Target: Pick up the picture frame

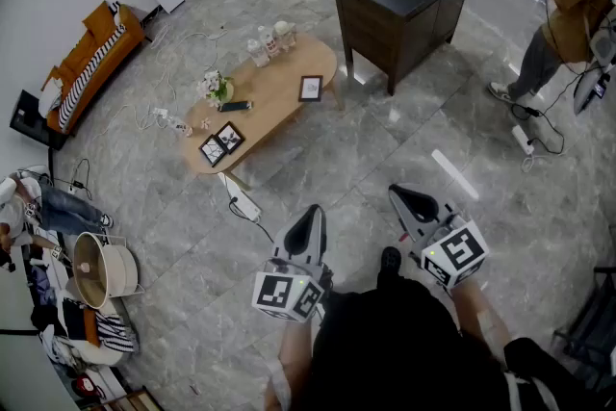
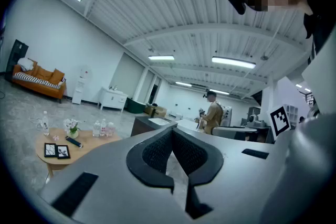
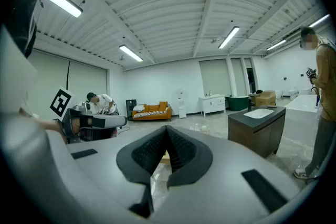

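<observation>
Both clenched on nothing: left hand-held gripper (image 1: 310,210) and right hand-held gripper (image 1: 405,194), held about level out front. Picture frame (image 1: 310,89), dark and square, sits on the oval wooden table (image 1: 274,84), well apart from them.

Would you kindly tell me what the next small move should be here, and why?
Probably a step toward the oval table, since the picture frame near its end lies well beyond both grippers. The left gripper and right gripper hang over bare floor, jaws together with nothing between them, so one would likely need opening on the way.
</observation>
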`<state>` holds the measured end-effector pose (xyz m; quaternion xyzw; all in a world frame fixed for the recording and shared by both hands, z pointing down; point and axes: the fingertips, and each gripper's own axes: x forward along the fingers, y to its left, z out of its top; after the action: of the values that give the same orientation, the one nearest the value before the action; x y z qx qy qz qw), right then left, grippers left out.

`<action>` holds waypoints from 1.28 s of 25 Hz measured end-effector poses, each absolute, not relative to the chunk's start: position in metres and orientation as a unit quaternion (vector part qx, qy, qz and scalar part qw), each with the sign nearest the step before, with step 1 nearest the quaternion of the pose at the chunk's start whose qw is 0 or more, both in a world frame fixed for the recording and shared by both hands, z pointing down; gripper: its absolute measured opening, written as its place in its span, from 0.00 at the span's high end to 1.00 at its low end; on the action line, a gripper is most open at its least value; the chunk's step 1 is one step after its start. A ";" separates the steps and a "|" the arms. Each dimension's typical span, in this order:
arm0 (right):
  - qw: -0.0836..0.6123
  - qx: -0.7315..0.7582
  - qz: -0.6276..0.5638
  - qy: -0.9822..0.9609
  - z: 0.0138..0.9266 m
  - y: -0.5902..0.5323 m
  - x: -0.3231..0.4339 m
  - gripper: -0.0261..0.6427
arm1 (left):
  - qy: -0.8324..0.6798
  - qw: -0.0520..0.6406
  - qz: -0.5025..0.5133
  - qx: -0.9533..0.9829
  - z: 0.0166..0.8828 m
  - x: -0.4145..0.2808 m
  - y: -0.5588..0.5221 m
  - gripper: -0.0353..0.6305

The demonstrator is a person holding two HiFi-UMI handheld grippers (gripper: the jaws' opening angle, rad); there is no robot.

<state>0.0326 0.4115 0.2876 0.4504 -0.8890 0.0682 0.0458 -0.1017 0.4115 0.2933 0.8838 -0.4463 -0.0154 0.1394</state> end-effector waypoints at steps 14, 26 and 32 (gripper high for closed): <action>0.021 0.446 0.108 -0.888 0.295 0.406 0.083 0.94 | -0.469 0.143 -0.003 0.872 0.295 -0.058 0.411 0.93; 0.034 0.454 0.134 -0.880 0.324 0.409 0.123 0.94 | -0.478 0.160 0.012 0.864 0.314 -0.027 0.409 0.93; 0.039 0.468 0.148 -0.871 0.337 0.394 0.122 0.94 | -0.467 0.169 0.018 0.868 0.326 -0.030 0.388 0.93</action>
<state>0.1222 0.3936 0.3370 0.4679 -0.8705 0.1477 0.0386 -0.0297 0.3885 0.3258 0.8676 -0.4674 0.0181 0.1685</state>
